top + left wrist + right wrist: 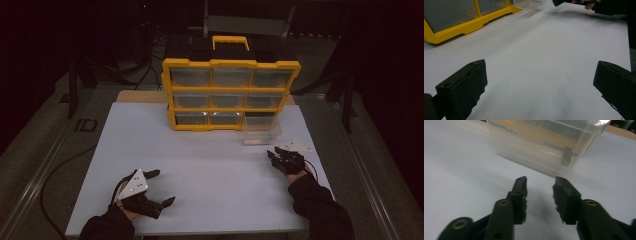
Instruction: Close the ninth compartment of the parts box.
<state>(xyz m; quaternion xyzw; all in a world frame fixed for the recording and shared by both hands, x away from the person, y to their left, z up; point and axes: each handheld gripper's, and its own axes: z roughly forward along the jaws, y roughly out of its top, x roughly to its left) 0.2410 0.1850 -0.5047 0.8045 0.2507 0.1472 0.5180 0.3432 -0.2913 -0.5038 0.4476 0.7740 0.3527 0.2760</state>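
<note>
Lower right, the right gripper (pixel 276 153), jaws slightly parted, could shove the clear bin (pixel 261 131) askew; the left gripper (pixel 161 188) lies spread wide.

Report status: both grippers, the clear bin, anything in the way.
Left gripper open, empty, near table edge. Right gripper open, empty, just short of clear bin. Bin out of yellow organizer, on white table. Path clear.
</note>
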